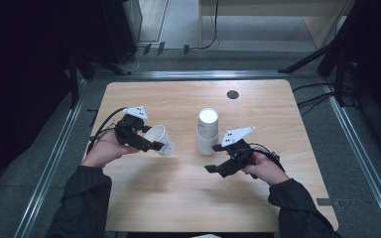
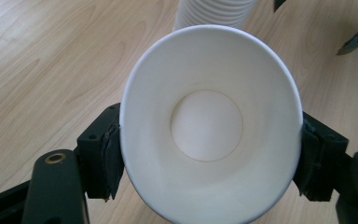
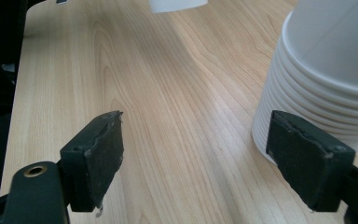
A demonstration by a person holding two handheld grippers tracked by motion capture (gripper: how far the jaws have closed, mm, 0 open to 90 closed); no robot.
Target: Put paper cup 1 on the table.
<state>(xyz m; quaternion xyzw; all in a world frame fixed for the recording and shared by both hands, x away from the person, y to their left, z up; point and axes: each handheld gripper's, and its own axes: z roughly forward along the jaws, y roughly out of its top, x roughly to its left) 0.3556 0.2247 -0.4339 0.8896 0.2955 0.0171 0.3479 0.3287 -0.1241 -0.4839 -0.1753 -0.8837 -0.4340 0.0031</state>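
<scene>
A single white paper cup [image 1: 164, 138] hangs tilted just above the wooden table [image 1: 178, 198], left of centre. My left gripper [image 1: 154, 143] is shut on it. In the left gripper view the cup [image 2: 206, 126] faces me mouth first, its rim squeezed oval between both pads of the left gripper [image 2: 209, 161]. A stack of upside-down white cups [image 1: 208, 130] stands mid-table. My right gripper [image 1: 217, 168] sits just in front of the stack, open. In the right gripper view the right gripper [image 3: 198, 154] holds nothing, and the stack [image 3: 326, 70] stands beside the right-hand jaw.
A small dark round disc [image 1: 232, 94] sits in the tabletop near the far edge. Metal rails [image 1: 54, 148] run along the floor around the table, with cables [image 1: 317, 96] at the far right. Bare wood lies in front of both hands.
</scene>
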